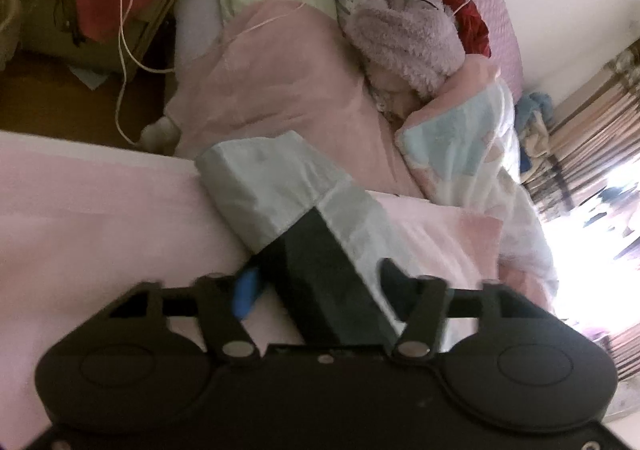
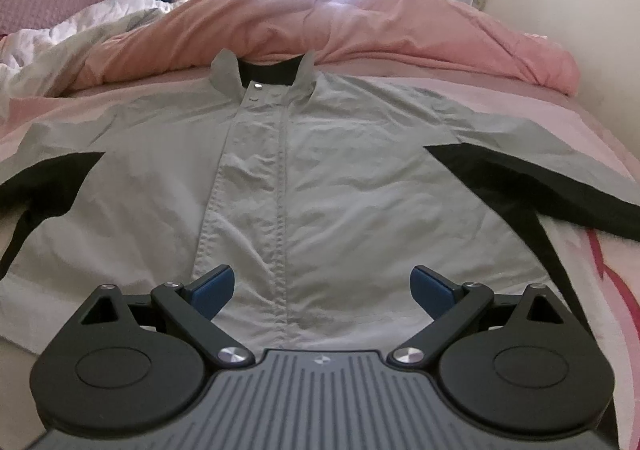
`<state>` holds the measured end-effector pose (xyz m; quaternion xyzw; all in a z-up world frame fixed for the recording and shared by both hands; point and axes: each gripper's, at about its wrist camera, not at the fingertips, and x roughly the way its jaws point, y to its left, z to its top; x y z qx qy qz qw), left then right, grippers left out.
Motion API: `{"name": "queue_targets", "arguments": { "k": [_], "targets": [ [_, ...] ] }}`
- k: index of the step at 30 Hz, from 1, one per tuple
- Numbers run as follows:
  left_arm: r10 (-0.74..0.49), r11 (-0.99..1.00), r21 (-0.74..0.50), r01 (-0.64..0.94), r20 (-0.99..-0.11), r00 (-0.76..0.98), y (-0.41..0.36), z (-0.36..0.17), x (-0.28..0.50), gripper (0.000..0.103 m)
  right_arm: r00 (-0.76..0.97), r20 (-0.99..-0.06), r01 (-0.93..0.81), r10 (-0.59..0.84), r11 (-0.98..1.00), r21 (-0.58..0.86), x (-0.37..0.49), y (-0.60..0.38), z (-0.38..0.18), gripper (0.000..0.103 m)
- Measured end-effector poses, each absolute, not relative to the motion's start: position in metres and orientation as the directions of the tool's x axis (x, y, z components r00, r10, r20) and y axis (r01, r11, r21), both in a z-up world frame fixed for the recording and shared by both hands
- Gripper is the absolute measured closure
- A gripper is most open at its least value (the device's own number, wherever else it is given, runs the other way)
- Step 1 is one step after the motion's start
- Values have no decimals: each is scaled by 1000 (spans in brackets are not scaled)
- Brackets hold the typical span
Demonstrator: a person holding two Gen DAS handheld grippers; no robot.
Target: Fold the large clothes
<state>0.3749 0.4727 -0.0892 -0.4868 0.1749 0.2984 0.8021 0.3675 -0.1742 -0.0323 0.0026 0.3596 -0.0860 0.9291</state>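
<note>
A grey and black jacket lies face up on the bed, collar away from the right gripper and both sleeves spread out to the sides. The right gripper hovers released over the hem, jaws wide, one on each side of the front placket and not pressing the cloth. The left gripper is at one sleeve; its jaws straddle the sleeve's black cuff end, but blur hides whether the pads actually press it, so I cannot tell if it is gripped.

The cloth looks thin, light and limp, probably a little slick, so it should drape and slide rather than hold shape. Good holds seem to be the cuff, the hem corners and the shoulder seam.

No containers are visible; ahead of the left gripper a quilt and fluffy clothes lie heaped.
</note>
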Motion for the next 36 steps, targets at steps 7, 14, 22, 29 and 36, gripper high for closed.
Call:
{"name": "queue_targets", "arguments": {
  "k": [7,14,22,29,36],
  "targets": [
    [281,406,-665,-627,-562,778,468,-78,377,100,719,-676,181,-160,983,-41,363,-182,-34,0],
    [157,609,-679,-410,-403,902,400,8,388,102,719,-673,218,-175,976,-21,354,-199,-35,0],
    [-297,783,-615,90,-244,923,192,99,448,101,731,-661,233,-170,972,8,340,-213,-27,0],
    [-579,756,-560,340,-328,746,6,80,492,25,735,-653,282,-185,958,45,325,-241,-16,0],
    [-344,905,-383,186,-402,848,71,69,476,24,770,-635,173,59,939,296,356,-275,-23,9]
  ]
}}
